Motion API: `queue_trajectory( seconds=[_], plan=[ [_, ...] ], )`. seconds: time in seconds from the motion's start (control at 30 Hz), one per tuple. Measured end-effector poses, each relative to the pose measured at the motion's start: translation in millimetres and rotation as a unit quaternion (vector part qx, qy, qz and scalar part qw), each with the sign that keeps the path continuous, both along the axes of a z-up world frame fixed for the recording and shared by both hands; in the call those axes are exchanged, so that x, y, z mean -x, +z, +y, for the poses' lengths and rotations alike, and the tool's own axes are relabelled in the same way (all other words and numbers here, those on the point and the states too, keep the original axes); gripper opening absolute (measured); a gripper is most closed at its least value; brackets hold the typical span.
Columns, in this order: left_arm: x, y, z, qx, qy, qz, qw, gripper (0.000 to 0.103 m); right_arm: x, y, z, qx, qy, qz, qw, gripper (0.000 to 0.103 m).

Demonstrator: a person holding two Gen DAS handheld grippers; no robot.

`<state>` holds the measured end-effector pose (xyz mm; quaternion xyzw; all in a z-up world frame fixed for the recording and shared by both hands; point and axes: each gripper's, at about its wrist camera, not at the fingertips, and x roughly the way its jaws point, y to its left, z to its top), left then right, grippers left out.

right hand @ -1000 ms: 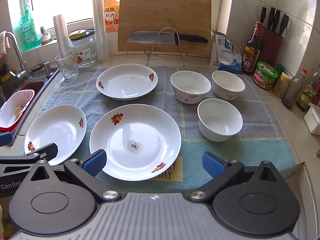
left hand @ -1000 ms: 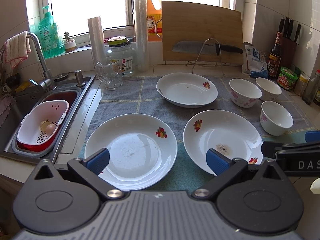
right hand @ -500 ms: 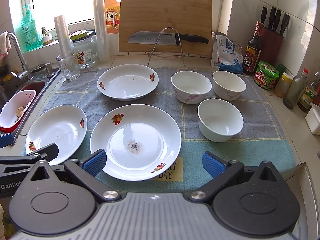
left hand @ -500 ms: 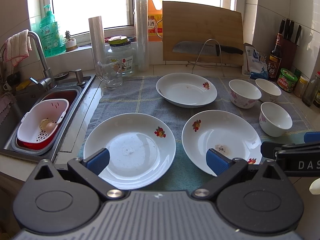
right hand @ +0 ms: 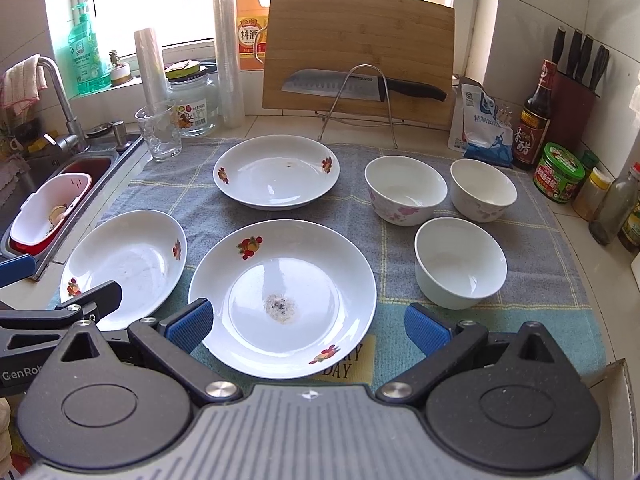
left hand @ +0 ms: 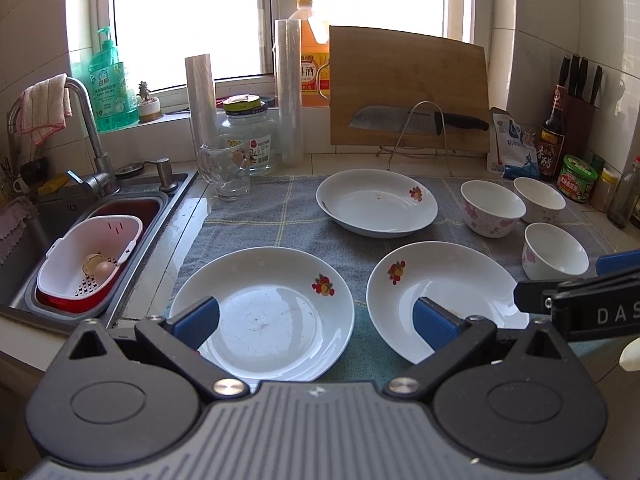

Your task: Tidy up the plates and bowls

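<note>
Plates and bowls lie spread over a grey-and-teal checked towel [right hand: 532, 240] on the kitchen counter, none stacked. Seen from the right wrist and going left to right: at 9 o'clock sits the left plate [right hand: 128, 264], near the sink edge; at the centre, toward 6 o'clock, the middle plate [right hand: 280, 296] carries a patch of dark crumbs in its well; at 12 o'clock the far plate [right hand: 276, 172] rests nearer the cutting board [right hand: 360, 48]. From 1 to 3 o'clock come three bowls, all upright: the pink-flowered bowl [right hand: 404, 190], the back bowl [right hand: 482, 190] close beside it, and the plain bowl [right hand: 460, 262] in front of both. The left gripper [left hand: 316, 320] hovers low with its blue fingers spread wide, one over the near rim of the left plate and the other over the middle plate, gripping nothing. The right gripper [right hand: 308, 326] is likewise spread wide and empty, its fingers straddling the near edge of the middle plate.
</note>
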<state>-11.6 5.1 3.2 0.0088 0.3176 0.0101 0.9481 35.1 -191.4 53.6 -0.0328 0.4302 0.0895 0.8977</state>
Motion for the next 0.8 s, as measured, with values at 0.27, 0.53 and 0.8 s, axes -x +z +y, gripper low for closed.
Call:
queue_trajectory(
  seconds=[0.27,0.53,0.8],
  plan=[
    [9,-14,11,-0.002,0.034,-0.009,0.9994,0.102,-26,-1,-4,-0.029,0.094,-0.036,0.995,0.103],
    [20,-44,25,-0.008,0.071,0.018,0.9973,0.102,-54,-9,6,-0.080,0.172,-0.024,0.982,0.103],
    [6,-81,39,-0.008,0.077,0.054,0.9956,0.102,-67,-18,28,-0.083,0.220,-0.013,0.972,0.103]
  ],
)
